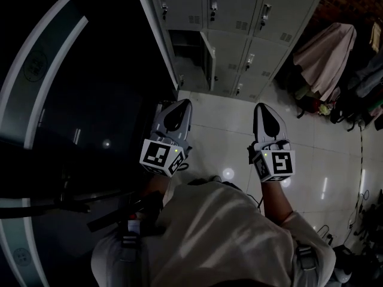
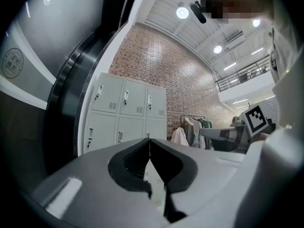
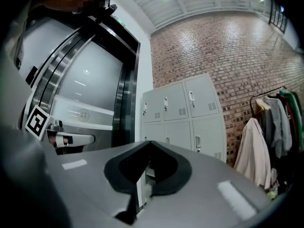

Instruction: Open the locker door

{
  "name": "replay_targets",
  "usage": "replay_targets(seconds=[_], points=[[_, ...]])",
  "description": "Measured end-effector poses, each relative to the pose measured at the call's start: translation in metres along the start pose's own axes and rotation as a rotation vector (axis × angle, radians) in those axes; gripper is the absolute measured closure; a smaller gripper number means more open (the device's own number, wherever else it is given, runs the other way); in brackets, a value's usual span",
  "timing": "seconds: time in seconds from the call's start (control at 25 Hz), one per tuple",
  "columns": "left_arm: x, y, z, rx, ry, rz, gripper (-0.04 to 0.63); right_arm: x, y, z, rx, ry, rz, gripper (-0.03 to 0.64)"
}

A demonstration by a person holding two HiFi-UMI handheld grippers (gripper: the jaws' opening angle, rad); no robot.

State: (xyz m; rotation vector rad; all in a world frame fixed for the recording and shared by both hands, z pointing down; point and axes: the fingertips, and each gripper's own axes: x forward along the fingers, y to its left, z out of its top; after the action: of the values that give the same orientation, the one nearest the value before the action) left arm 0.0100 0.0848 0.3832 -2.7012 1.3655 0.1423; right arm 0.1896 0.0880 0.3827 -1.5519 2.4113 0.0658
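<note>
Closest to the head view's lens is the person's pale shirt [image 1: 221, 232], crossed by dark harness straps. Both forearms reach forward from it, side by side. The left gripper [image 1: 185, 104], grey with black pads and a cube of square markers [image 1: 161, 156] at its rear, is held roughly level and aims at the lockers. Its jaws are pressed together at the tips, with nothing between them, as the left gripper view confirms [image 2: 149, 139]. The right gripper [image 1: 261, 107] is held the same way, parallel to the left, with its own marker cube [image 1: 276, 165]. Its jaws are also pressed together and empty [image 3: 149, 142].

Ahead, across a stretch of glossy white tiled floor [image 1: 224, 121], stands a bank of pale grey metal lockers [image 1: 263, 17], well apart from both grippers. One grey locker door [image 1: 209, 63], in the leftmost column, already stands swung out, showing the compartment behind it. A large dark curved glass and metal wall [image 1: 66, 100] fills the left side, just beside the lockers. To the right, garments hang on a clothes rack [image 1: 326, 49] against a red brick wall [image 3: 228, 46]. Cables [image 1: 362, 160] trail over the floor at far right.
</note>
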Motion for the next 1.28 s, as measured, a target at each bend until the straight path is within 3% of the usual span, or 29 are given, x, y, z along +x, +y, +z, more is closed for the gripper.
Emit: replay_targets(seconds=[0.52,0.88,1.28], points=[[-0.036,-0.019,0.028,0.0,0.026,-0.035,0.584,-0.025,0.041,0.033,0.007,-0.011,-0.03,0.616],[-0.036,-0.047,0.042,0.0,0.014,-0.112,0.584,-0.047,0.04,0.045,-0.018,0.0,-0.072,0.617],[-0.027,-0.046,0.027,-0.017,0.034,-0.132,0.584,-0.048,0.033,0.04,0.01,0.009,-0.113,0.617]])
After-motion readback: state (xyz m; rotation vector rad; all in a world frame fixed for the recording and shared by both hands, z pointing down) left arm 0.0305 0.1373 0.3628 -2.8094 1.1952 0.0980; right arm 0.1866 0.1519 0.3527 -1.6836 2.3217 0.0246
